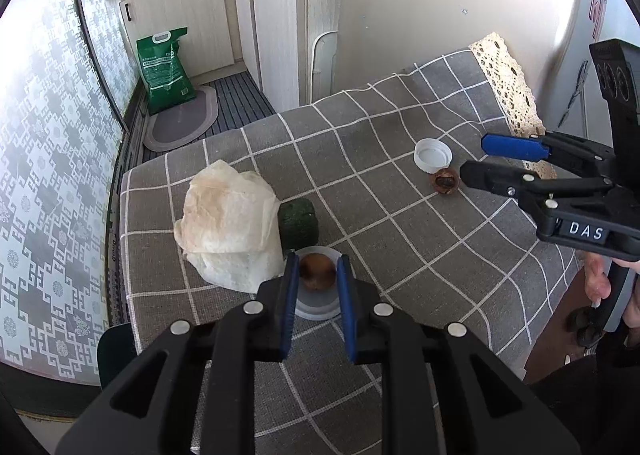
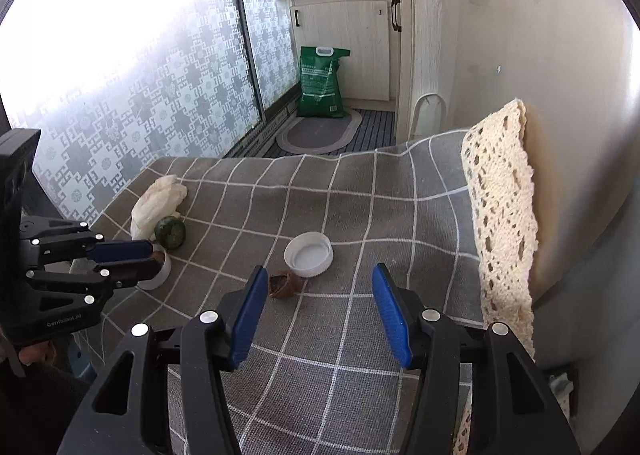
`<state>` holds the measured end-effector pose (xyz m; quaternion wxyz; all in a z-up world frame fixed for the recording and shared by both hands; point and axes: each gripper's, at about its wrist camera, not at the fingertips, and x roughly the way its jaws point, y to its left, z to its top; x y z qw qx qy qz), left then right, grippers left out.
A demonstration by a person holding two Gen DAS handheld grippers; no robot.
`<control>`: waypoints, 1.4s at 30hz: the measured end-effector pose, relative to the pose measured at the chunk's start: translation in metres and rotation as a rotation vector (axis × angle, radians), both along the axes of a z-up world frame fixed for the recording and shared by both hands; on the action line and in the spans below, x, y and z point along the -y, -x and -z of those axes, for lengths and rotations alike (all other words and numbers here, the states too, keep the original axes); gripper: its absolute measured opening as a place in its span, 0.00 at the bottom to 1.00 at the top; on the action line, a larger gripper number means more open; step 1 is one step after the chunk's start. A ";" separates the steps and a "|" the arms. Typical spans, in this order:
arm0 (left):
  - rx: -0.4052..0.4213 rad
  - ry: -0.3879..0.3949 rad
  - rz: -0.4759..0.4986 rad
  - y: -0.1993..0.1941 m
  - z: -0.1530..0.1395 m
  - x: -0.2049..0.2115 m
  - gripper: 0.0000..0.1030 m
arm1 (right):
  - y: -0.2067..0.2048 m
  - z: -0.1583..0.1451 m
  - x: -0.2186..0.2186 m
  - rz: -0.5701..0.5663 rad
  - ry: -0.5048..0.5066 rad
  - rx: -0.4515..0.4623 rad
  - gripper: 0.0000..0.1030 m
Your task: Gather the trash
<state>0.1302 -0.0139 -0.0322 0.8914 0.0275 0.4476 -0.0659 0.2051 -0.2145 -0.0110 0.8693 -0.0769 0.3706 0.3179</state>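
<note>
On the grey checked tablecloth (image 1: 400, 223) lie a crumpled white tissue (image 1: 228, 223), a dark green rind piece (image 1: 298, 221), a small white cup (image 1: 318, 305) and two more scraps. My left gripper (image 1: 318, 267) is shut on a brown nut shell (image 1: 317, 271) right above the cup; in the right wrist view the gripper (image 2: 154, 257) and shell (image 2: 159, 256) are at the left. A white bottle cap (image 1: 433, 153) (image 2: 309, 254) and a brown shell half (image 1: 444, 181) (image 2: 285, 285) lie at the right. My right gripper (image 2: 318, 293) (image 1: 472, 159) is open, just short of that shell half.
A cream lace cloth (image 2: 500, 207) hangs at the table's far right edge against the fridge (image 1: 500, 15). Beyond the table are a green bag (image 1: 166, 67), a floor mat (image 1: 182, 121), white cabinets (image 1: 264, 15) and a patterned window (image 1: 48, 135) on the left.
</note>
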 end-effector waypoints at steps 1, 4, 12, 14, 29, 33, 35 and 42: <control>0.001 0.000 0.001 0.000 0.000 0.000 0.20 | 0.001 0.002 -0.003 -0.013 0.005 -0.005 0.53; 0.004 0.009 0.004 0.000 0.001 -0.001 0.20 | 0.008 0.005 -0.015 -0.055 0.025 0.000 0.53; 0.011 0.007 0.013 0.002 0.002 -0.001 0.20 | 0.002 0.016 -0.032 -0.018 0.074 -0.009 0.25; 0.014 0.007 0.022 0.002 0.002 -0.002 0.20 | 0.000 0.016 -0.032 -0.008 0.083 -0.002 0.19; 0.038 -0.012 0.041 0.010 -0.003 0.001 0.10 | 0.012 0.000 -0.036 -0.044 0.072 0.042 0.19; 0.054 -0.003 0.041 0.014 -0.008 -0.002 0.04 | 0.016 -0.005 -0.039 -0.061 0.060 0.049 0.19; 0.062 0.003 0.039 0.015 -0.010 -0.003 0.04 | 0.019 -0.007 -0.042 -0.065 0.057 0.051 0.19; 0.106 0.014 0.009 0.021 -0.020 -0.015 0.04 | 0.024 -0.014 -0.050 -0.100 0.031 0.050 0.19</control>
